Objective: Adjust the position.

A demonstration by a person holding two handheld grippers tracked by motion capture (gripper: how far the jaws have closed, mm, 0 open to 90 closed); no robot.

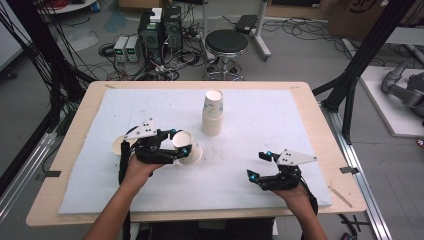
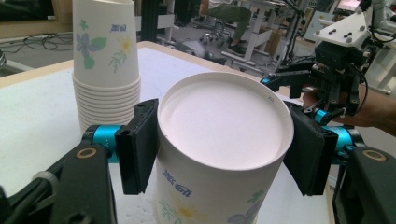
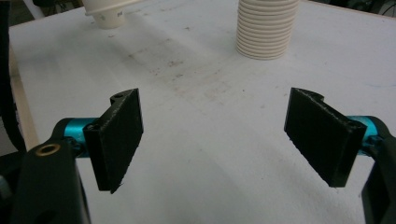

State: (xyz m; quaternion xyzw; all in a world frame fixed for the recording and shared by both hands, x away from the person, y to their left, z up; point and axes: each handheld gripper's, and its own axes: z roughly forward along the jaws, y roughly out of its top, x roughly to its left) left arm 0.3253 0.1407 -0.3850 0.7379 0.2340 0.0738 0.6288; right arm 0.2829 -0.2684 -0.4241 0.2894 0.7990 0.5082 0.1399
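A tall stack of upturned paper cups (image 1: 212,112) with a flower print stands on the white mat (image 1: 250,125), near the middle toward the far side. My left gripper (image 1: 180,142) is shut on a single paper cup (image 1: 192,150) in front and to the left of that stack. In the left gripper view both pads press the cup's sides (image 2: 224,140), its flat base faces the camera, and the stack (image 2: 105,60) stands behind at the left. My right gripper (image 1: 260,164) rests at the front right, open, with only bare mat between its jaws (image 3: 215,135).
A pale round thing (image 1: 119,145), perhaps another cup, lies at the mat's left edge behind the left hand. The wooden table (image 1: 320,130) frames the mat. Beyond the far edge are a black stool (image 1: 226,45), computer boxes and cables on the floor.
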